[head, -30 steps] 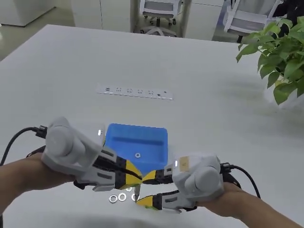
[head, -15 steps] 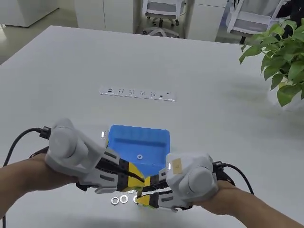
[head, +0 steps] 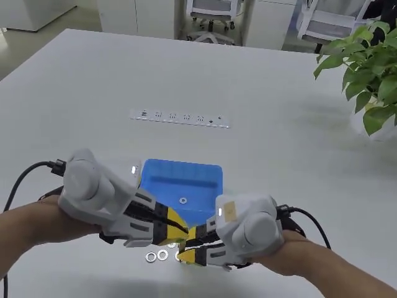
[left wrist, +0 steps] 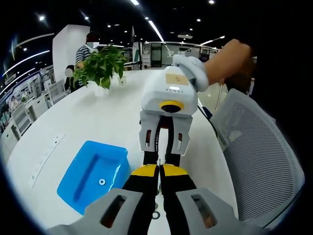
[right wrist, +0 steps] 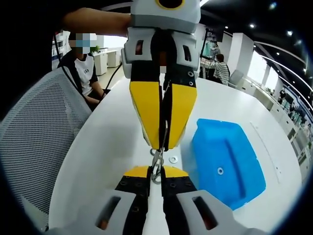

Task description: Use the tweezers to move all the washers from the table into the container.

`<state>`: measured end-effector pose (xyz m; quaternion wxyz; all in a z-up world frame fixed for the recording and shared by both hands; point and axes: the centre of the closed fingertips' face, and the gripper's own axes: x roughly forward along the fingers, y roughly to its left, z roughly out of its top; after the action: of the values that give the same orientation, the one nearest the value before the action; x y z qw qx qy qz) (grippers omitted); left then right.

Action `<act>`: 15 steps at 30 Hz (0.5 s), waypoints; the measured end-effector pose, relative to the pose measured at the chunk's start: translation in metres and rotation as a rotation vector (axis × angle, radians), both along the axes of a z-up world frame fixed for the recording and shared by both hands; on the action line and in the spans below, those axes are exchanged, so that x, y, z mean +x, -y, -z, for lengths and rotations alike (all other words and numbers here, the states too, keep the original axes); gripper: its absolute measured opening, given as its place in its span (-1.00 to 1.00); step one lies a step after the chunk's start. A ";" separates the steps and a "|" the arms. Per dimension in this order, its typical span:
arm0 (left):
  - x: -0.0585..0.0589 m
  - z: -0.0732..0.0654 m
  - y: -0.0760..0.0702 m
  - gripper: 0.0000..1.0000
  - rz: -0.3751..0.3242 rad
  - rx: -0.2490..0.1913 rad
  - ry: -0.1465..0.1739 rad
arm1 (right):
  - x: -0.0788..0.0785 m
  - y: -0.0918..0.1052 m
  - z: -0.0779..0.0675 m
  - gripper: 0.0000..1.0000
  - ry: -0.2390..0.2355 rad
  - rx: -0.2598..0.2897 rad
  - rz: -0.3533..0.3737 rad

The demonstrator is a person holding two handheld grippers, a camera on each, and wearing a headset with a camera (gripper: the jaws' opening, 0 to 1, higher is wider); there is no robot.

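Tweezers: thin metal, running between the two grippers' jaw tips; the arms lie close together. Whether the tips hold a washer cannot be told.
Left gripper: yellow jaws closed together on the tweezers, pointing at the other gripper head-on.
Right gripper: jaws drawn in to a narrow slit with the tweezers' near end in it; tips almost touching the left gripper's tips.
Washers: a small cluster lying on the table, directly under the meeting jaws and just in front of the container's near edge.
Container: blue shallow tray, sitting just beyond the grippers; one washer lies on its floor.
Power strip: white, flat on the table, well beyond the container.
Plant: green leaves at the far right table edge.
Chair: grey mesh back beside the table.
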<state>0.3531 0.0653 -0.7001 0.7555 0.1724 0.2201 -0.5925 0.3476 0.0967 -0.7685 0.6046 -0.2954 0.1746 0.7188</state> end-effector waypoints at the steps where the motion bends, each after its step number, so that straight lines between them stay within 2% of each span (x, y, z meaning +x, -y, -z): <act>1: 0.000 0.000 0.000 -0.89 0.001 0.001 -0.003 | 0.000 0.000 0.000 -0.82 -0.001 0.000 0.000; 11: -0.003 0.000 0.002 -0.88 0.002 0.013 -0.007 | -0.002 0.000 -0.001 -0.82 0.002 -0.002 -0.005; 15: -0.002 -0.003 0.001 -0.87 -0.003 0.010 -0.007 | -0.001 -0.002 -0.008 -0.82 -0.010 0.014 0.008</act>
<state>0.3506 0.0639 -0.6969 0.7547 0.1740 0.2258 -0.5909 0.3467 0.0987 -0.7609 0.6088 -0.2870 0.1737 0.7190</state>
